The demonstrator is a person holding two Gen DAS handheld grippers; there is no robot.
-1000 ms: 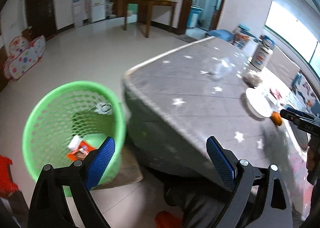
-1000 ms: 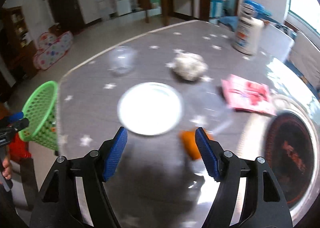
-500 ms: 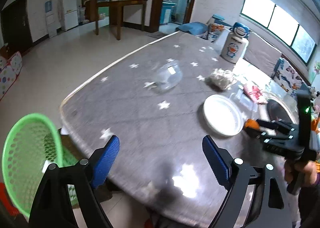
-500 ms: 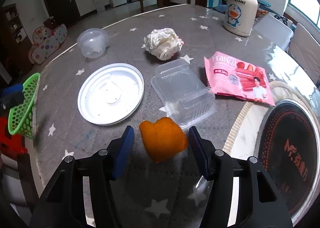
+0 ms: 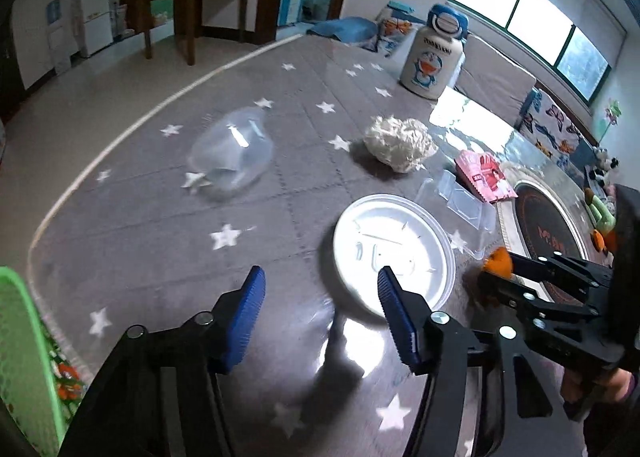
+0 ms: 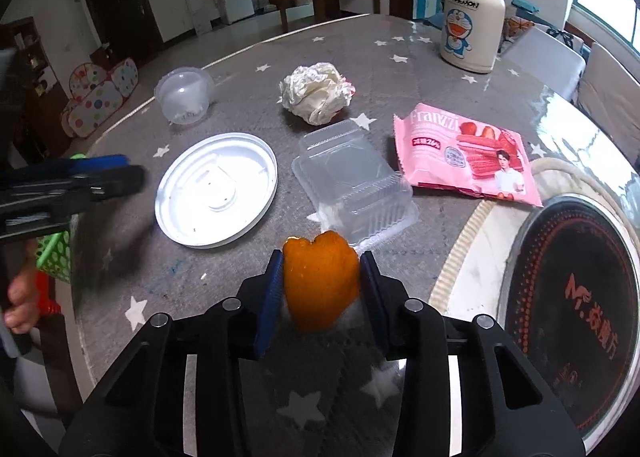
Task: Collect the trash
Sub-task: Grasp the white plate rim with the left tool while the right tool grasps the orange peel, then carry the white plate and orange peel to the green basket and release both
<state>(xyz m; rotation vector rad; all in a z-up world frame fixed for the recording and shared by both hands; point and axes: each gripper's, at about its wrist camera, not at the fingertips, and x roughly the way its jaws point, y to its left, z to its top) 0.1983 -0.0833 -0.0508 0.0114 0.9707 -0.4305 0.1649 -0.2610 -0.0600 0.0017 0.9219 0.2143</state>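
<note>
My right gripper (image 6: 322, 283) is shut on an orange peel (image 6: 320, 277) near the table's front; it also shows in the left wrist view (image 5: 496, 263). My left gripper (image 5: 320, 309) is open and empty above the table, just left of a white round lid (image 5: 394, 251), which also shows in the right wrist view (image 6: 216, 189). On the table lie a clear plastic cup (image 6: 184, 95), a crumpled white paper (image 6: 316, 91), a clear clamshell box (image 6: 352, 177) and a pink snack wrapper (image 6: 464, 153). The green trash basket (image 5: 24, 357) stands at the table's left edge.
A white Doraemon bottle (image 6: 470, 17) stands at the table's far side. A round black cooktop (image 6: 572, 297) is set in the table at the right. Chairs (image 6: 556, 61) stand beyond the table.
My right gripper has closed around the orange peel. My left gripper has swung from the green basket over the table toward the white lid.
</note>
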